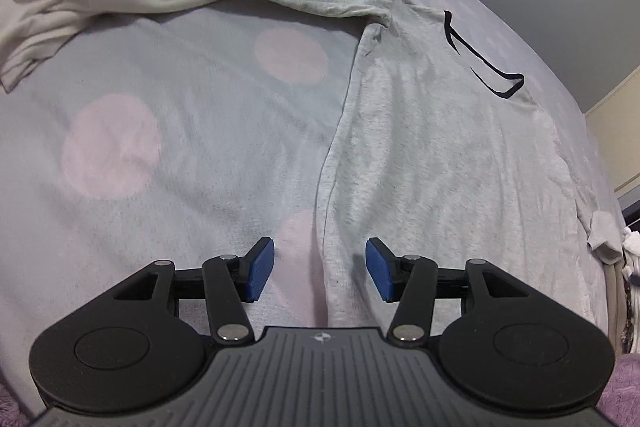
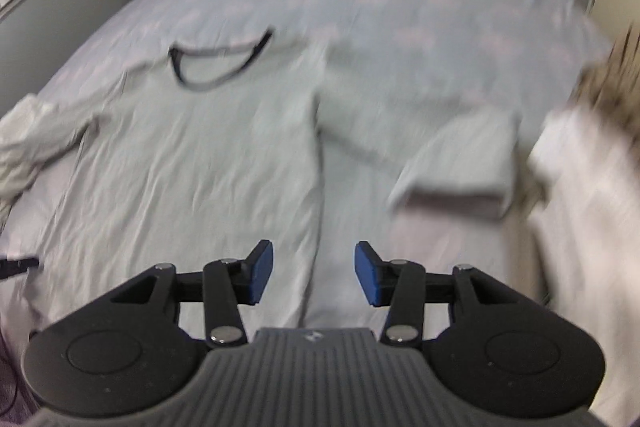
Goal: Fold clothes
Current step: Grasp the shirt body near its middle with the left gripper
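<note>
Both claws, left claw (image 1: 320, 269) and right claw (image 2: 314, 273), gape empty over the pale grey, black-collared cotton shirt's (image 1: 432, 147) hem; next, I'd guess, pinching it.

No readable text, label, brand or number appears in either view.

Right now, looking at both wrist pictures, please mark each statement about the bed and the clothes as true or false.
1. The grey shirt lies spread on the bedsheet. True.
2. The shirt's collar has red trim. False: the trim is dark, near black.
3. The left tongs grip the shirt's edge. False: they are open, the pads clear of the cloth.
4. The right tongs are open and hold nothing. True.
5. A folded garment lies to the right of the shirt. True.
</note>
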`<state>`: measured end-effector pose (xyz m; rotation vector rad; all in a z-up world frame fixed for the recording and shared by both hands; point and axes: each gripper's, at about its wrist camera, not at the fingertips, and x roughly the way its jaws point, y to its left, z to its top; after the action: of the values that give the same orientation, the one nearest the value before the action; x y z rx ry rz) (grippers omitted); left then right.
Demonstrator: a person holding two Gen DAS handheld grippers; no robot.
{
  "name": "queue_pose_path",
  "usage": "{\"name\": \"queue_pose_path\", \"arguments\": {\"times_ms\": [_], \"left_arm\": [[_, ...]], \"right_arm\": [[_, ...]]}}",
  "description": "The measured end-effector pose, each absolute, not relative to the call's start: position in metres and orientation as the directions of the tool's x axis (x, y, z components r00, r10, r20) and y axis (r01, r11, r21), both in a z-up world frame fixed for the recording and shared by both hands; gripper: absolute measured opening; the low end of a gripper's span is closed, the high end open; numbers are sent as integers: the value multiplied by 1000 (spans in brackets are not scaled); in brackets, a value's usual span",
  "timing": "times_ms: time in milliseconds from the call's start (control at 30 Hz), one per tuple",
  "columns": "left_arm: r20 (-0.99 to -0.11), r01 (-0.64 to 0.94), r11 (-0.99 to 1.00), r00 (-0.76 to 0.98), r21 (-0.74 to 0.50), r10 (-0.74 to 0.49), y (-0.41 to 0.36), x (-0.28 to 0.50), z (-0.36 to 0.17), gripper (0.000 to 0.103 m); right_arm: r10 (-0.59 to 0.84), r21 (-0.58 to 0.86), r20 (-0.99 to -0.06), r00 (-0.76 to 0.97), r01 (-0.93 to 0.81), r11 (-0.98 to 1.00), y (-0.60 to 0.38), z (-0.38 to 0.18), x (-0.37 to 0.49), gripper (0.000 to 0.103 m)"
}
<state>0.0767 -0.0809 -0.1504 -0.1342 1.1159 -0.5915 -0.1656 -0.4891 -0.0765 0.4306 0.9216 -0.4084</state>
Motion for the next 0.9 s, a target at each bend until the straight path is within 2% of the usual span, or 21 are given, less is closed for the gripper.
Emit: {"name": "queue_pose_path", "arguments": {"times_ms": [133, 300, 533, 600, 700, 767, 900], "left_arm": [[-769, 427, 784, 258, -451, -584, -94, 73, -147, 49], [-709, 514, 699, 224, -497, -669, -113, 62, -136, 48], [-605, 499, 606, 188, -620, -774, -100, 56, -127, 48], [-622, 486, 626, 195, -610, -758, -99, 56, -128, 48], [-683, 457, 736, 315, -499, -659, -96, 53, -127, 45], [-684, 417, 775, 380, -474, -623, -87, 54, -125, 45], [-723, 329, 836, 424, -438, -546, -69, 62, -127, 45]], "right_arm": [[-83, 251, -842, 532, 524, 814, -477, -103, -177, 49], [-92, 264, -838, 537, 548, 794, -473, -117, -188, 55], [-54, 376, -821, 569, 609, 698, -490, -130, -194, 55], [-40, 389, -824, 565, 616, 685, -492, -135, -193, 55], [-35, 408, -819, 573, 623, 667, -493, -137, -191, 55], [-30, 424, -811, 584, 622, 658, -492, -137, -191, 55], [-73, 363, -825, 561, 624, 692, -485, -134, -188, 55]]}}
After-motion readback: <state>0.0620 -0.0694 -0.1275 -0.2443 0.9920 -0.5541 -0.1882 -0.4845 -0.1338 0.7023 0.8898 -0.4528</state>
